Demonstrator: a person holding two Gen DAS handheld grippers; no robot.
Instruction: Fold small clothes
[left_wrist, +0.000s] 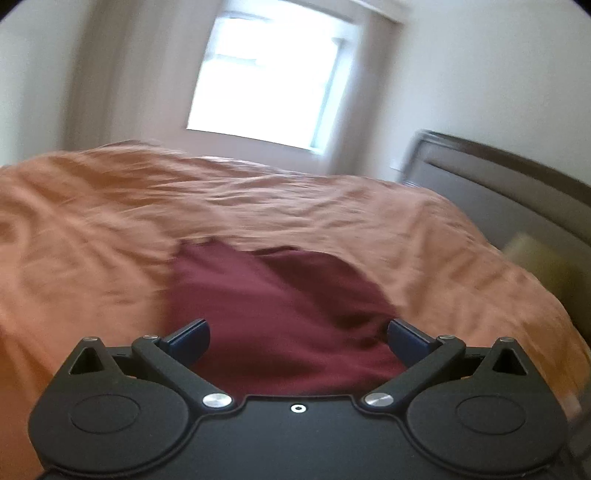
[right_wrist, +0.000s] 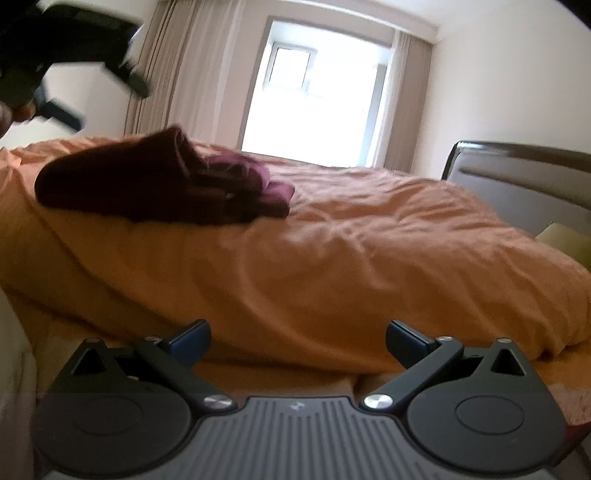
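Your left tool (left_wrist: 298, 341), spread wide and empty, hangs directly over the maroon garment (left_wrist: 280, 314). Your right tool (right_wrist: 298, 341), also wide, sits well off; the garment lies far-left of it on the bed (right_wrist: 369, 258).

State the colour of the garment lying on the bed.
Dark maroon garment, clearest in the right wrist view, against the orange bedcover.

bright window (right_wrist: 314, 96) | beige curtains (right_wrist: 173, 66) | orange bedspread (right_wrist: 369, 240) | dark headboard (right_wrist: 517, 173) | pale walls (right_wrist: 509, 81)

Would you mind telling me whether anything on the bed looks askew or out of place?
Nothing is damaged or spilled. The maroon garment lies bunched in uneven folds on the rumpled orange duvet, not neatly folded. Both grippers are open and empty.
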